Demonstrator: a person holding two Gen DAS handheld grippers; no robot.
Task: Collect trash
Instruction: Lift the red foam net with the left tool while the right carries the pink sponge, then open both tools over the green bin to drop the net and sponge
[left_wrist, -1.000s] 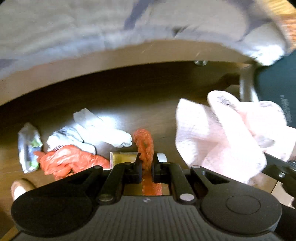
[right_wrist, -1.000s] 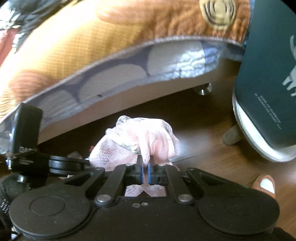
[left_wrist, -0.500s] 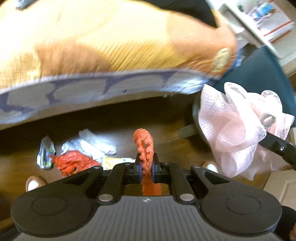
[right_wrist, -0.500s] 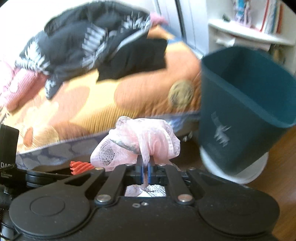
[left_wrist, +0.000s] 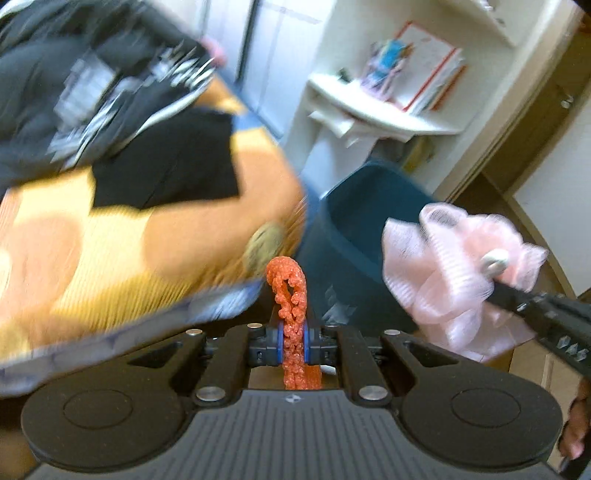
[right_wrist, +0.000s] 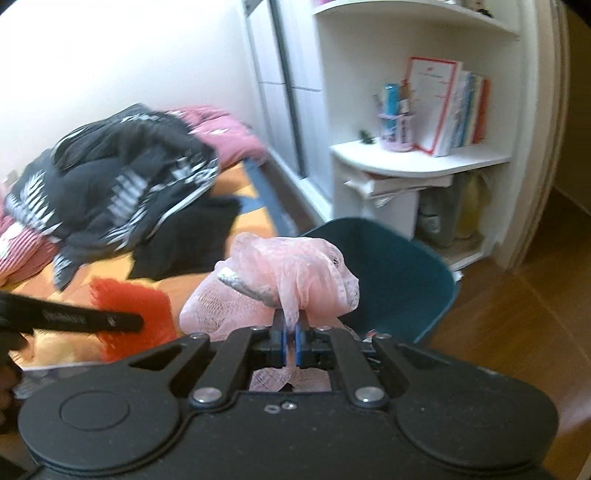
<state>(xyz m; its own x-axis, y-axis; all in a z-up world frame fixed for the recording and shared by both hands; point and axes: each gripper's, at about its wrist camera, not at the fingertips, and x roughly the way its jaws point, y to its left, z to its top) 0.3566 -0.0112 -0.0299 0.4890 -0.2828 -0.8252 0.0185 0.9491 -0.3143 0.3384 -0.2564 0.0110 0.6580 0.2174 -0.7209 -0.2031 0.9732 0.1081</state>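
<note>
The left gripper (left_wrist: 294, 341) pinched an orange foam net (left_wrist: 290, 291) before a blurred bed (left_wrist: 110, 236), beside what looked like a teal bin (left_wrist: 354, 229) and pink mesh (left_wrist: 443, 273).

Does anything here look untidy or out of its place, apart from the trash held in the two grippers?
Yes. Dark clothes lie in a loose heap on the bed, not folded. Under the white shelf, papers stick out crookedly over the edge. The bin stands upright; nothing looks spilled.
</note>
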